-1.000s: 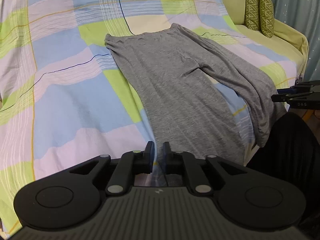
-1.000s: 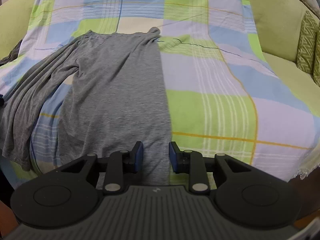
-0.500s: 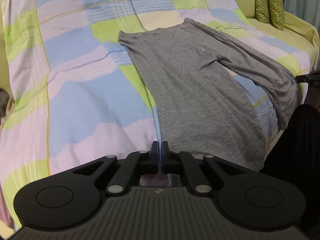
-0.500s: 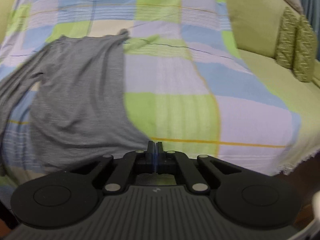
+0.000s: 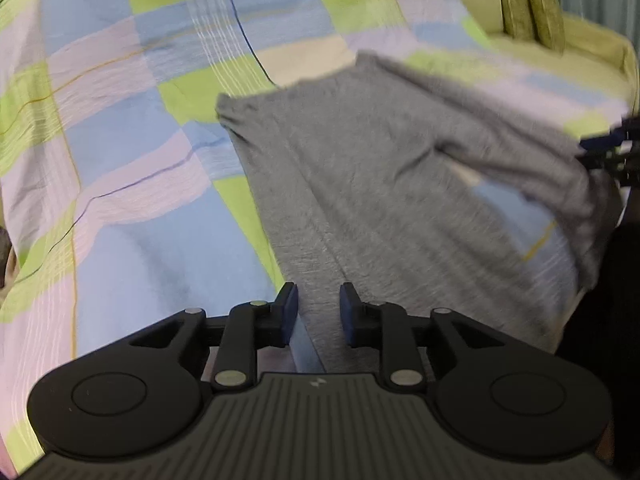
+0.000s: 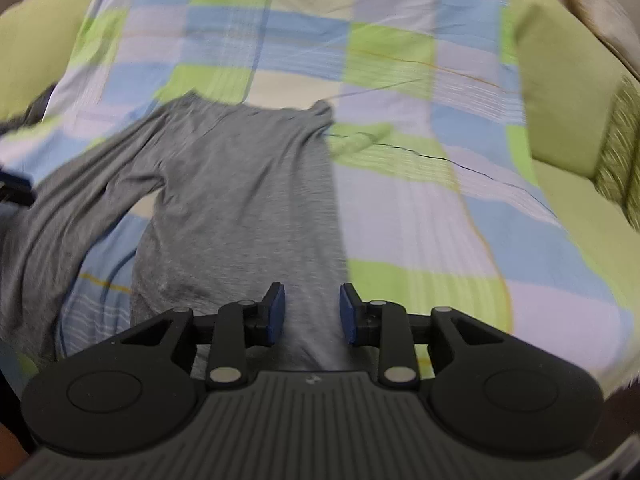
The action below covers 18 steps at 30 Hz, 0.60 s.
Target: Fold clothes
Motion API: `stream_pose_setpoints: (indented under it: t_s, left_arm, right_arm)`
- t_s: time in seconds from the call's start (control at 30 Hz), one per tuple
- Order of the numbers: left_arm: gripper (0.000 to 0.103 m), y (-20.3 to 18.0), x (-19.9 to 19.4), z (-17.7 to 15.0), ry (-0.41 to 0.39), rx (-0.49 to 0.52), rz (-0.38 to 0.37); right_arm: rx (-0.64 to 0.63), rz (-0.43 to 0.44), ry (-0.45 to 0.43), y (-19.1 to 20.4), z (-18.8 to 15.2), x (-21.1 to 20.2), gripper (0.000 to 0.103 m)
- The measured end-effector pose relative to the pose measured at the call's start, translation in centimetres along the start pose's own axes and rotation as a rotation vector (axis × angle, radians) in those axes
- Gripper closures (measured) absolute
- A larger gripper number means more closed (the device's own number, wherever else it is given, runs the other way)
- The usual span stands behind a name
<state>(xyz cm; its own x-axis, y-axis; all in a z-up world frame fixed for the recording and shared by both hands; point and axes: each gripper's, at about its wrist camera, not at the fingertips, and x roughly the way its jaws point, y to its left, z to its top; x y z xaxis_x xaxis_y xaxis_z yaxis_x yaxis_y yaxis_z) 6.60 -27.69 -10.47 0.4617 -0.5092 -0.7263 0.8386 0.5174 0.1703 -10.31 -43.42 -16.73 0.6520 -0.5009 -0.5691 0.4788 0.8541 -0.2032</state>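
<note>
A grey garment (image 5: 380, 184) lies spread on a checked sheet, its far edge toward the sofa back and one long limb trailing off to the side. My left gripper (image 5: 319, 308) hovers over the garment's near end. Its jaws are opening, with grey cloth showing below the gap and neither pad pressing on it. My right gripper (image 6: 312, 308) is over the near hem of the garment (image 6: 240, 200). Its jaws are opening too, and the pads are clear of the cloth. In the left wrist view the right gripper (image 5: 608, 148) shows at the right edge by the trailing limb.
The checked sheet (image 5: 132, 184) in blue, green and lilac covers a green sofa. Patterned green cushions (image 5: 532, 4) stand at its far right, and a plain green back cushion (image 6: 560, 100) beside them. A dark shape (image 5: 600, 300) blocks the lower right of the left wrist view.
Half a second ago both grippers were shut; now both sets of jaws stand apart. The right wrist view has swung back left over the garment, and the left has shifted onto its near end.
</note>
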Motion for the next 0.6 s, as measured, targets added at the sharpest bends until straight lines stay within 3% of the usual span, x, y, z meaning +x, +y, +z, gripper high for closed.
stream_pose_setpoints:
  t_s: [0.07,0.1,0.13,0.33,0.5,0.6]
  left_arm:
    - [0.102,0.2,0.0,-0.2,-0.002,0.000,0.012]
    - [0.103,0.3,0.0,-0.2,-0.002,-0.002,0.017]
    - [0.103,0.7,-0.1,-0.3,-0.004,-0.017,0.010]
    - [0.103,2.4,-0.7,-0.4,0.002,-0.076,-0.018]
    - [0.102,3.0,-1.9,1.8,-0.069,-0.098,-0.044]
    - [0.102,2.8,-0.7,3.3,-0.079,-0.068,-0.033]
  right_arm:
    - [0.003,0.012,0.013,-0.1,0.3,0.5,0.083]
    - [0.012,0.015,0.012,-0.3,0.5,0.6,0.097]
    - [0.031,0.018,0.008,-0.9,0.6,0.6,0.103]
    - [0.151,-0.054,0.014,-4.9,0.1,0.7,0.103]
    - [0.160,-0.005,-0.033,-4.8,1.4,-0.3,0.099]
    - [0.143,0.037,-0.064,-4.1,2.9,0.3,0.078]
